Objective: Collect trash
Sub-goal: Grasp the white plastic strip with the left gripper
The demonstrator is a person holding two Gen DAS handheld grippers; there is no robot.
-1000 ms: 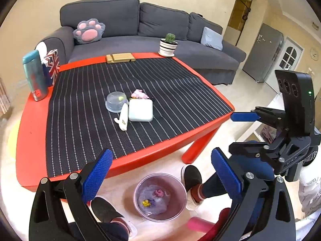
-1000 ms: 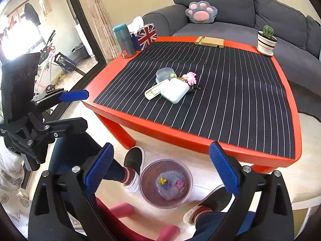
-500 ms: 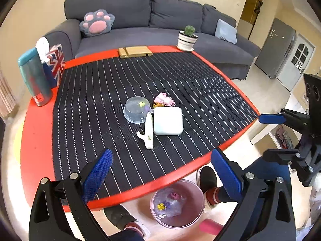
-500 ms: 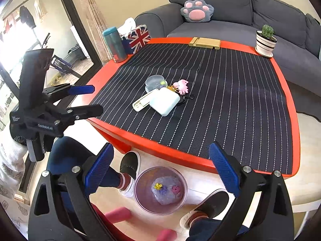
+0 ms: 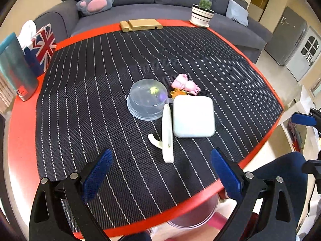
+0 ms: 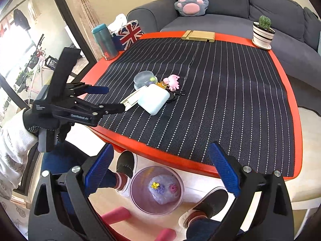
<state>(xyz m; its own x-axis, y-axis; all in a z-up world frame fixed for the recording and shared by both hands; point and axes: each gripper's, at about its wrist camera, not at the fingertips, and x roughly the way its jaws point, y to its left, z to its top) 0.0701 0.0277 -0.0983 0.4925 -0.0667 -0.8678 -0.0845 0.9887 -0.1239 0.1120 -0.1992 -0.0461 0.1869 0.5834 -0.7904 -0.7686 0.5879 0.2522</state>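
Observation:
On the striped mat lie a clear plastic dome (image 5: 147,99) with small yellow and purple bits in it, a white square box (image 5: 193,116), a cream folding tool (image 5: 167,132) and a pink pig keychain (image 5: 185,84). My left gripper (image 5: 162,173) hovers over the mat just short of the tool. Its jaws are wide but closing, with nothing between them. From the right wrist it appears as the left gripper (image 6: 115,98) at the table's left edge. My right gripper (image 6: 161,171) stands open over the floor, above the lined bin (image 6: 156,188) holding colourful scraps.
A teal tumbler (image 5: 14,68) and a Union Jack tissue box (image 5: 43,48) stand at the red table's (image 5: 20,140) left side. A gold stand (image 5: 140,25) and a potted cactus (image 5: 202,13) sit at the far edge. A person's shoes (image 6: 125,166) flank the bin.
My left gripper has come forward and down from above the bin to over the mat, so the objects loom larger. The right gripper has drifted slightly toward the table.

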